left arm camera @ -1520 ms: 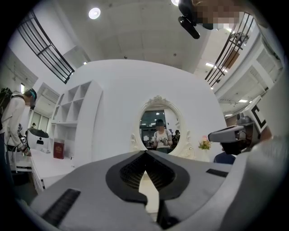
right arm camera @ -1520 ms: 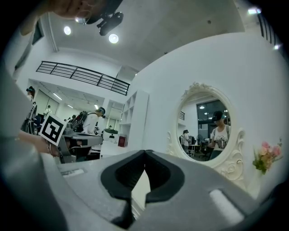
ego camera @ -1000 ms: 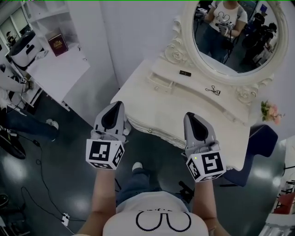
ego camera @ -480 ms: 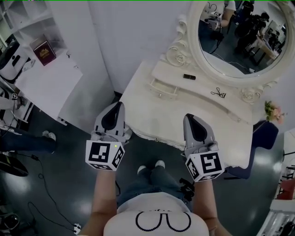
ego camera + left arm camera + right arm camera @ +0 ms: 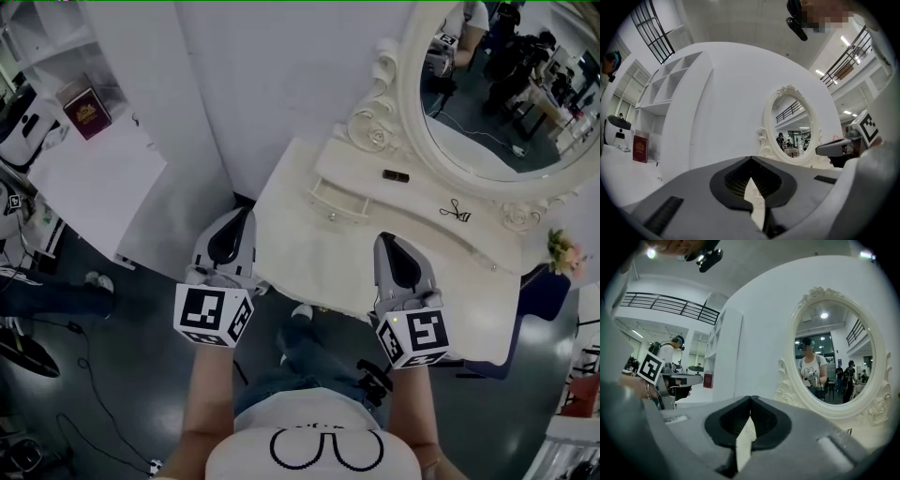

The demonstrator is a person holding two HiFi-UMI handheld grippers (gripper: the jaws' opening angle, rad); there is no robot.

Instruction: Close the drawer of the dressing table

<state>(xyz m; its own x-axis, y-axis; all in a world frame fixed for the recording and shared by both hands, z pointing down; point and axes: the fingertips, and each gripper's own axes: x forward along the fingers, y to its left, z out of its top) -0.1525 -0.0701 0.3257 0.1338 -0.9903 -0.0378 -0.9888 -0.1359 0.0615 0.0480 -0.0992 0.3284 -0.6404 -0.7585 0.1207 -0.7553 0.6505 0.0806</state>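
The cream dressing table (image 5: pixel 309 258) with its oval mirror (image 5: pixel 506 103) stands ahead of me against a white wall. A small drawer (image 5: pixel 339 200) with a round knob juts out a little from the raised tier at the table's left. My left gripper (image 5: pixel 246 213) hovers at the table's left front corner, shut and empty. Over the front edge further right, my right gripper (image 5: pixel 386 237) is also shut on nothing. Both point level toward the mirror. In the left gripper view the left gripper (image 5: pixel 751 158) has its jaws met; the right gripper (image 5: pixel 751 397) looks the same in its own view.
A small black tube (image 5: pixel 396 175) and an eyelash curler (image 5: pixel 456 211) lie on the raised tier. Pink flowers (image 5: pixel 565 251) and a blue chair (image 5: pixel 544 291) are at the right. A white counter (image 5: pixel 94 178) with a red book (image 5: pixel 84 105) stands at the left.
I have moved toward the dressing table. Both grippers, once short of its front edge, now reach over it. Their jaws stayed shut.
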